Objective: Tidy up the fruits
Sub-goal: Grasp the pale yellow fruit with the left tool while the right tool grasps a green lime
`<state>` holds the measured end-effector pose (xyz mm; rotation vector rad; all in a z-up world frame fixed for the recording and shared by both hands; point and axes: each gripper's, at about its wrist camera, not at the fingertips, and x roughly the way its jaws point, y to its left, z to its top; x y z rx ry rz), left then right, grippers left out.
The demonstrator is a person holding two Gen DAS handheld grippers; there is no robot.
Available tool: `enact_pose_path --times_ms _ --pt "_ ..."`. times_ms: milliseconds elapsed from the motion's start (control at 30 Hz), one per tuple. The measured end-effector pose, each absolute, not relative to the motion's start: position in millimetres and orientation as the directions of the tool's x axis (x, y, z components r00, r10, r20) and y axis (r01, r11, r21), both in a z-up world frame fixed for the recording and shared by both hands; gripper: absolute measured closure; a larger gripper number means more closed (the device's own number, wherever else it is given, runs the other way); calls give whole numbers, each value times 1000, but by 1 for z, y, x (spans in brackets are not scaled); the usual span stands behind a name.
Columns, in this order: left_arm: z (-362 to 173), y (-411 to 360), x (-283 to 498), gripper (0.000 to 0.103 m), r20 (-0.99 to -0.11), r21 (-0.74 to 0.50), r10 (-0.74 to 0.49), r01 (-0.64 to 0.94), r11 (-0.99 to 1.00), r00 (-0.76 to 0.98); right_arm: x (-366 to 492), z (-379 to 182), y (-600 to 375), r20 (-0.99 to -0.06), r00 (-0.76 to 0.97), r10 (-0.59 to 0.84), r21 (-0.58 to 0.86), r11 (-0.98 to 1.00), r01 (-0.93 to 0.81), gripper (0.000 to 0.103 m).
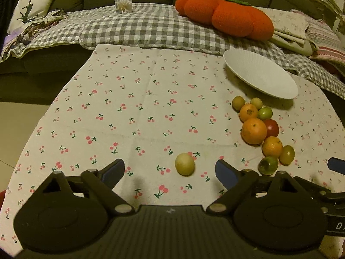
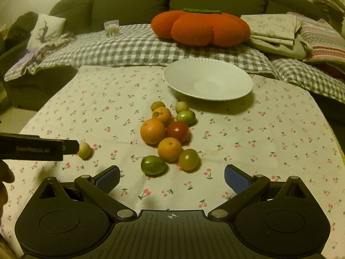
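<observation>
A pile of fruit lies on the cherry-print cloth (image 1: pixel 129 112): a big orange (image 1: pixel 254 130), a red tomato (image 1: pixel 272 127) and small green and yellow fruits. One pale yellow fruit (image 1: pixel 184 164) lies apart, just ahead of my open, empty left gripper (image 1: pixel 170 172). In the right wrist view the same pile shows, with the big orange (image 2: pixel 152 131), a green fruit (image 2: pixel 153 165) and a yellow-green fruit (image 2: pixel 188 159) just ahead of my open, empty right gripper (image 2: pixel 172 178). The white plate (image 2: pixel 208 82) stands empty behind the pile. The lone fruit (image 2: pixel 84 150) sits by the left gripper's tip.
A sofa with a grey checked blanket (image 2: pixel 129 45), an orange pumpkin cushion (image 2: pixel 200 27) and folded cloths (image 2: pixel 273 32) runs behind the table. A small clear box (image 1: pixel 123 3) stands on the blanket. The white plate (image 1: pixel 259 73) is at the table's far right.
</observation>
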<state>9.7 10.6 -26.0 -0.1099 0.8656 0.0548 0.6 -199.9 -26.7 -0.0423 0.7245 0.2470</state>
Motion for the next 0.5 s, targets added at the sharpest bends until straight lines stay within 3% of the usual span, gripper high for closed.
enact_pose_path --times_ms 200,400,500 --pt "-31 8 12 17 -753 -55 13 -82 995 657 2 -33 -196 -663 727 179 28 976 -216 1" --pt "-37 6 18 26 -749 -52 16 -83 995 663 4 -38 -191 -662 734 149 18 983 -183 3" --pt "-42 6 21 35 -755 -67 4 -83 994 656 7 -41 -188 -668 726 161 35 982 -185 7"
